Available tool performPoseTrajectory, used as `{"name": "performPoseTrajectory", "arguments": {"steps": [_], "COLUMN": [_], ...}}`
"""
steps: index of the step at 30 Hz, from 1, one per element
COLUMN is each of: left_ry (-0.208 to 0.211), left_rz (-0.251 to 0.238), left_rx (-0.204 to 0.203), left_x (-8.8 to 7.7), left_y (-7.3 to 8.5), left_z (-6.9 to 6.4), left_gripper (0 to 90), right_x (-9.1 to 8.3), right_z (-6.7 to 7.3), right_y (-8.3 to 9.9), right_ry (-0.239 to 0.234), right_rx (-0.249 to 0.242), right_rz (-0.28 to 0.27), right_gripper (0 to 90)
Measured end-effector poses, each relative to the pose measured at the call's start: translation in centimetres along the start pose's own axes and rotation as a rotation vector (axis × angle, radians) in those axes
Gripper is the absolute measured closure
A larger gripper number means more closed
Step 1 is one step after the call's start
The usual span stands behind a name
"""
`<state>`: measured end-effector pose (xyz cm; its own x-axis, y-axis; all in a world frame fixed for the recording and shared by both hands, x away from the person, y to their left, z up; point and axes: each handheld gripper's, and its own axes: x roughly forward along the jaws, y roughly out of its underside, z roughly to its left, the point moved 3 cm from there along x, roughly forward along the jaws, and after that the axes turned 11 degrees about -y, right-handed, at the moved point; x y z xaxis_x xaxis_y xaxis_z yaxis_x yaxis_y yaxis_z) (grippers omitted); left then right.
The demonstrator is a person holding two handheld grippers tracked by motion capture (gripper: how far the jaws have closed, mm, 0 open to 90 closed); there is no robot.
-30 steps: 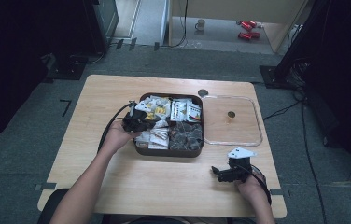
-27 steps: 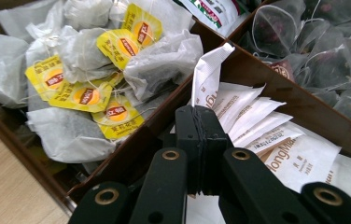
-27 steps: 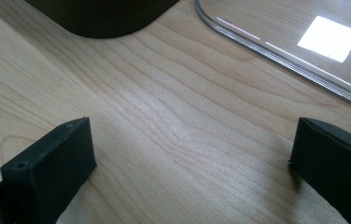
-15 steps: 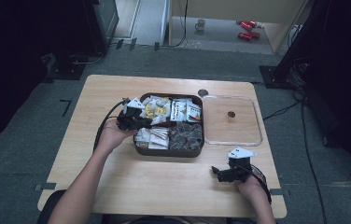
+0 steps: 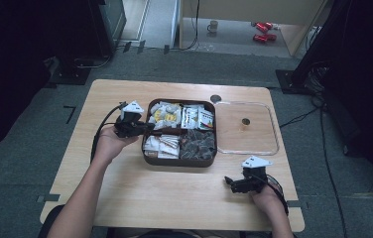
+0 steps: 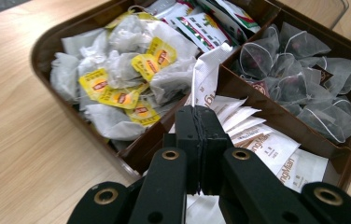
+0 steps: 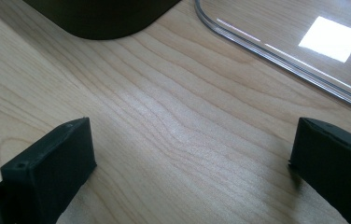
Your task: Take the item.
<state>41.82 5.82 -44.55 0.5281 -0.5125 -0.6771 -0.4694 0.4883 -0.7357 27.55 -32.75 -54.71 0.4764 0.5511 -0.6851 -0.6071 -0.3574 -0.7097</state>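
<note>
Wooden table [image 5: 125,198] on grey floor [image 5: 21,163], left gripper [image 5: 142,126] closed empty, right gripper [image 5: 230,182] wide

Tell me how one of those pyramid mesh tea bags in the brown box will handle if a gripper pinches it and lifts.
The pyramid tea bags look like thin see-through mesh around loose dark filling, so one would probably crush flat under the jaws rather than resist. Each seems very light for its bulk. They lie heaped and touching in one compartment of the brown box, so a neighbour or a tag may well drag along.
</note>
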Motion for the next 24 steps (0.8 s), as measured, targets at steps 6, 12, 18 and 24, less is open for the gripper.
{"name": "performPoseTrajectory", "arguments": {"steps": [6,12,18,24], "left_ry": [-0.025,-0.04,-0.061,-0.078], "left_rz": [-0.017,-0.027,-0.031,-0.033], "left_rx": [-0.043,-0.064,-0.096,-0.122], "left_x": [-1.3,-2.0,-3.0,-3.7], "left_y": [0.6,1.0,1.8,2.5], "left_z": [1.2,1.8,2.9,3.8], "left_gripper": [90.0,90.0,90.0,89.9], "right_x": [0.0,0.1,0.1,0.1], "right_z": [0.0,-0.1,-0.1,-0.1], "right_y": [0.0,-0.1,-0.1,-0.1], "right_ry": [-0.002,-0.007,-0.007,-0.007], "right_rx": [-0.003,-0.005,-0.005,-0.005], "right_rz": [0.0,0.0,0.0,0.0], "right_gripper": [0.0,0.0,0.0,0.0]}}
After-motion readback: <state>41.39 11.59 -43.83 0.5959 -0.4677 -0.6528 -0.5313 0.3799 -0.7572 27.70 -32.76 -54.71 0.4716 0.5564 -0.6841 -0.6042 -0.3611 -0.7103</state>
